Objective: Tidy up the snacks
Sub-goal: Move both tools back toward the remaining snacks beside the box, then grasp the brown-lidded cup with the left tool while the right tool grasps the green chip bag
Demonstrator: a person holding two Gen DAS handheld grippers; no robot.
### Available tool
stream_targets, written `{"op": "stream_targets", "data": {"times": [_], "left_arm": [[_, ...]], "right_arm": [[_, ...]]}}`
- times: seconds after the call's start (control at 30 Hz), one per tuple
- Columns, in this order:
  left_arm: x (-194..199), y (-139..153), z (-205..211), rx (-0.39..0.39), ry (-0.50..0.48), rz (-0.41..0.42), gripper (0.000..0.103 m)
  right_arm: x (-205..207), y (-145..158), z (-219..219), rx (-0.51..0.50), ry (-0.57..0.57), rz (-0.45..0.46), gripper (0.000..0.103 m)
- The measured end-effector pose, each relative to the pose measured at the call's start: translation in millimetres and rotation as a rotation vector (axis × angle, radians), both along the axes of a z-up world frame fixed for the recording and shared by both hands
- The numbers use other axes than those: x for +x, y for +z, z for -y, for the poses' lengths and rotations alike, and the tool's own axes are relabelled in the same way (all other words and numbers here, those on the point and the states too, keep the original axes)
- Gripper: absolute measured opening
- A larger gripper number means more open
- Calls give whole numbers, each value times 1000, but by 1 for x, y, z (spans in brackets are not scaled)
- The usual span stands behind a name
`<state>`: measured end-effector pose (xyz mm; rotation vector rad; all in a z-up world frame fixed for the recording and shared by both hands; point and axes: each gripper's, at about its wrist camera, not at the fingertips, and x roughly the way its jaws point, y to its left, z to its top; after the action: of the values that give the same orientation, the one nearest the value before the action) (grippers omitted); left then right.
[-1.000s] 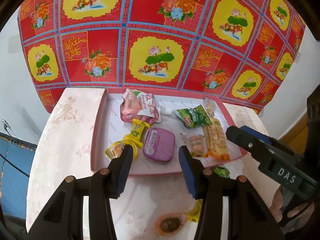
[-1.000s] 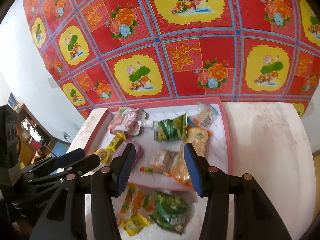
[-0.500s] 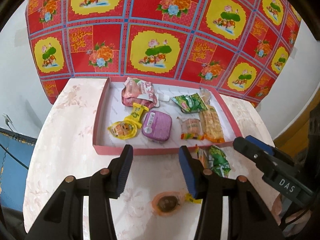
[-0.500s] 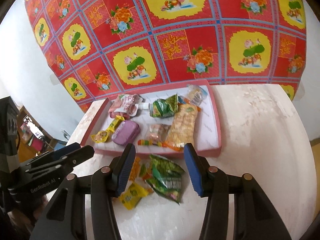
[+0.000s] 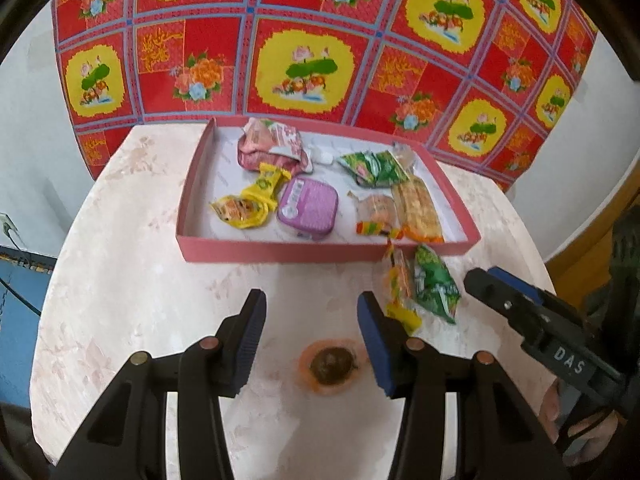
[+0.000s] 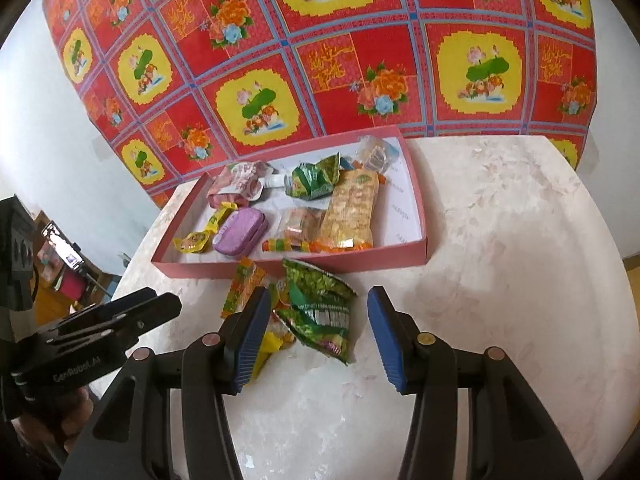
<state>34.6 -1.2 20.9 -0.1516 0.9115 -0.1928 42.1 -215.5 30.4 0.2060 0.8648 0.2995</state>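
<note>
A pink tray (image 5: 320,250) (image 6: 416,216) on the round marble table holds several snacks: a purple case (image 5: 309,207) (image 6: 240,231), yellow candy (image 5: 244,208), a pink pouch (image 5: 272,148), a green packet (image 5: 370,168) and a cracker pack (image 6: 352,210). In front of the tray lie a green snack bag (image 5: 434,282) (image 6: 320,308), an orange-yellow packet (image 6: 242,286) and a round orange jelly cup (image 5: 330,366). My left gripper (image 5: 312,320) is open and empty above the jelly cup. My right gripper (image 6: 316,320) is open and empty around the green bag.
A red and yellow floral cloth (image 5: 312,40) hangs behind the table. The marble tabletop (image 6: 520,280) stretches right of the tray. The right gripper shows in the left wrist view (image 5: 520,304). The left gripper shows in the right wrist view (image 6: 100,328).
Both grippers have pulled back from the tray toward the table's near edge. The loose snacks in front of the tray came into fuller view. Both stayed open.
</note>
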Motion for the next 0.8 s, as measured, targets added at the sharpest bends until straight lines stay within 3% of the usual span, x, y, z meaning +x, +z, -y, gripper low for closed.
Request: {"op": "stream_targets", "data": {"times": [0.8], "left_arm": [[-15,-32,7,25,-67,-70,50]], "right_arm": [[13,-28,-15,-9,30,-69,52]]}}
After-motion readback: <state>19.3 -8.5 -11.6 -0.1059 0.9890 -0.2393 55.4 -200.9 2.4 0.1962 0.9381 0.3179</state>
